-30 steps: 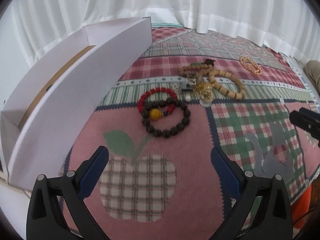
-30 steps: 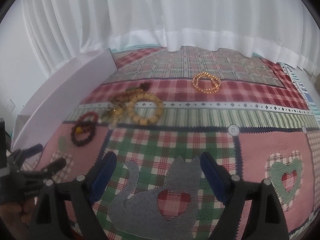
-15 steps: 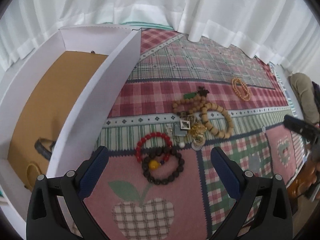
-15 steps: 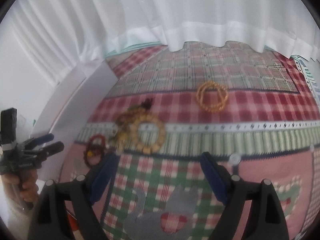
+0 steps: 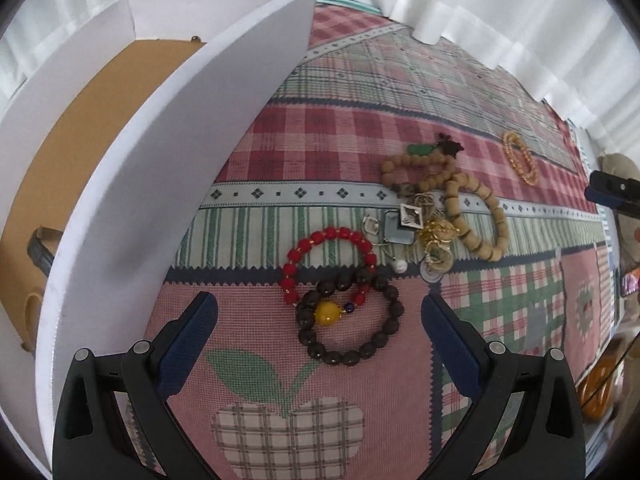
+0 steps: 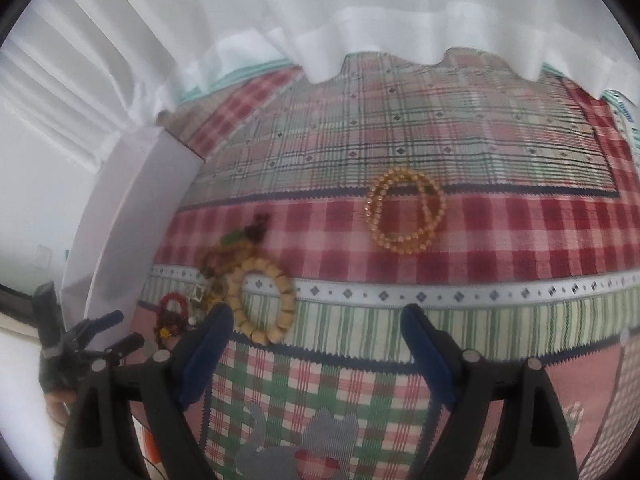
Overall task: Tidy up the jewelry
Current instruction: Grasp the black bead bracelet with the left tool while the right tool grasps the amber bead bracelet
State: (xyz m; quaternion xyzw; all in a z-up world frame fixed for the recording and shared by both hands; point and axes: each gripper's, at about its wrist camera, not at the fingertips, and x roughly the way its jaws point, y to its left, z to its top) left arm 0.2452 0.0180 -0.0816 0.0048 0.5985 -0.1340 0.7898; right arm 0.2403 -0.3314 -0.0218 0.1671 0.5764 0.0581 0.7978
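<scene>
A dark bead bracelet with a yellow bead (image 5: 350,320) lies on the patchwork cloth, overlapping a red bead bracelet (image 5: 326,258). Behind them lie a tangle of gold chains and pendants (image 5: 424,228) and tan wooden bead bracelets (image 5: 476,208). A small gold bead bracelet (image 5: 520,158) (image 6: 404,210) lies apart, farther back. My left gripper (image 5: 318,318) is open and empty, hovering just before the dark bracelet. My right gripper (image 6: 316,330) is open and empty, above the cloth before the gold bracelet; the tan bracelet (image 6: 262,300) is by its left finger.
A white box (image 5: 160,152) with a tan floor stands at the left, holding a dark band (image 5: 38,246). White curtains (image 6: 360,20) hang behind the table. The left gripper shows at the left edge of the right wrist view (image 6: 96,340).
Both grippers have risen and tilted down toward the cloth. The left one has closed in on the dark and red bracelets; the right one has moved toward the gold bracelet. Both stayed open.
</scene>
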